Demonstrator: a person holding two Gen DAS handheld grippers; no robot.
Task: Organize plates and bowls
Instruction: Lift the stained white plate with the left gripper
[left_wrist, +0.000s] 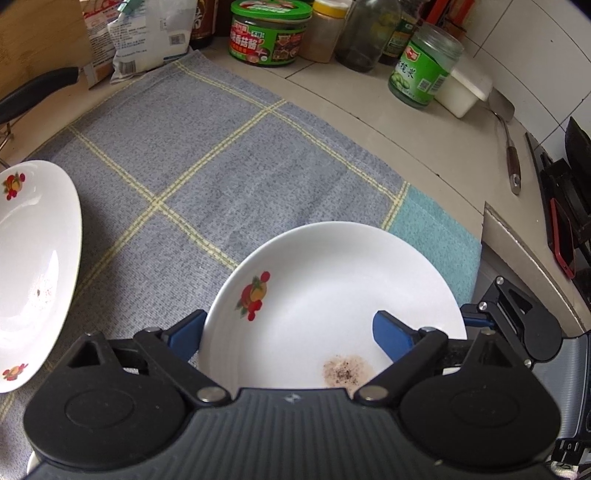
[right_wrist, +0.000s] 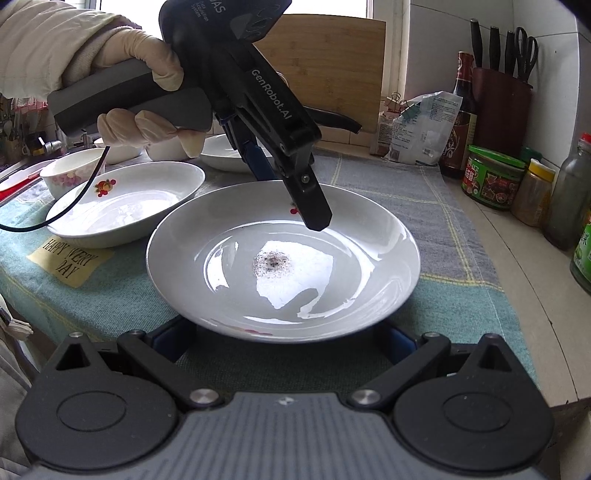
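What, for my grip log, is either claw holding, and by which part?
Nothing is gripped yet. The left claw straddles the rim of the round white ceramic plate with fruit print, jaws wide; the right claw sits open at its near edge.

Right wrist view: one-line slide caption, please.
Left gripper straddles the far rim of the soiled plate, jaws open.

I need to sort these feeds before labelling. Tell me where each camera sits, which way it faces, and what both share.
Left wrist: on the left tool, looking steeply down at the dirty plate on the cloth; its fingers straddle the plate's near rim, one outside, one inside; jars beyond.
Right wrist: on the right tool, looking across the counter at the same plate; a gloved hand holds the left tool above it.
Shared: the dirty plate, the second plate, the cloth, the jars.
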